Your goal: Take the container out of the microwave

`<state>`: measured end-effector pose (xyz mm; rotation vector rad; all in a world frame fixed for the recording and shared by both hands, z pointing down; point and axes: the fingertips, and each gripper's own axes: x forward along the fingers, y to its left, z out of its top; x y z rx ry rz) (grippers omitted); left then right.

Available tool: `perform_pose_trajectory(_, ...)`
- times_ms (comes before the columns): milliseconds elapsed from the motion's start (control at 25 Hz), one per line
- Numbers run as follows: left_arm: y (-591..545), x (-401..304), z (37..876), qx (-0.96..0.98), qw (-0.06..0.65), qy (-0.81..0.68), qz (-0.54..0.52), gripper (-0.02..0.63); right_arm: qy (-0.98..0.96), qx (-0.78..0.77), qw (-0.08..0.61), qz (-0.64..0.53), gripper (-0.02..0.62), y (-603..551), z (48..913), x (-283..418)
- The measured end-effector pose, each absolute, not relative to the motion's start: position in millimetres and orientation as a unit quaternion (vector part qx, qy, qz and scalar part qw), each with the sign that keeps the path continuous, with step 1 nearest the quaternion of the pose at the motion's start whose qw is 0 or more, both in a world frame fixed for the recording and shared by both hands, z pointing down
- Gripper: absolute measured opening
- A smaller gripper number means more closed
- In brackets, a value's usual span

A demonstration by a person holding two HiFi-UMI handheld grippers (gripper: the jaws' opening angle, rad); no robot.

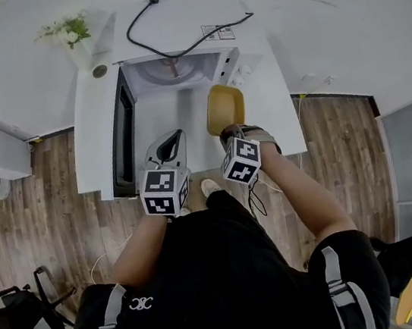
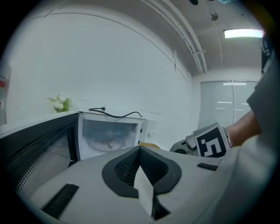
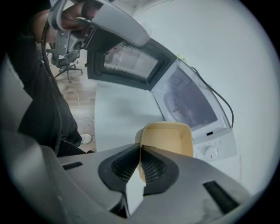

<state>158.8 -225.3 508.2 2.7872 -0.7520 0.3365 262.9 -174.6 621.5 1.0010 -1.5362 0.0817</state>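
Observation:
The white microwave (image 1: pixel 171 35) stands open at the back of the white table (image 1: pixel 96 146), its door (image 1: pixel 121 134) swung out to the left and its turntable bare. The yellow container (image 1: pixel 224 107) hangs above the table in front of the microwave's control panel. My right gripper (image 1: pixel 225 130) is shut on its near rim; in the right gripper view the jaws (image 3: pixel 141 146) pinch the wall of the container (image 3: pixel 168 138). My left gripper (image 1: pixel 177 135) hovers left of it, in front of the cavity. Its jaws (image 2: pixel 140 148) meet with nothing between them, facing the microwave (image 2: pixel 109 135).
A black power cord (image 1: pixel 178 26) lies on top of the microwave. A vase of flowers (image 1: pixel 71 30) stands at the table's back left corner. The door (image 3: pixel 127 63) juts over the table's left part. Wooden floor and an office chair (image 1: pixel 13 311) lie nearer.

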Motion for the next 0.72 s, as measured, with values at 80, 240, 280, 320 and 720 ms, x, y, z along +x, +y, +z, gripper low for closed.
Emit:
perform_pose_trajectory(80,-222,167,509,0.956,0.114,-0.243,0.117,0.012,-0.656,0.441,0.611,0.043,0.016,-165,621,271)
perform_pose_trajectory(240,-216,182,509,0.962,0.108,-0.219,0.124,0.012,-0.638,0.458,0.616,0.055,0.015,-149,620,288)
perform_pose_trajectory(280,-214,186,510,0.963,0.106,-0.213,0.125,0.012,-0.633,0.463,0.618,0.057,0.015,-146,620,293)
perform_pose_trajectory(320,-213,189,511,0.964,0.106,-0.207,0.127,0.012,-0.629,0.466,0.619,0.059,0.014,-142,620,296)
perform_pose_trajectory(720,-207,212,508,0.97,0.098,-0.178,0.13,0.012,-0.608,0.498,0.613,0.08,0.014,-123,615,320)
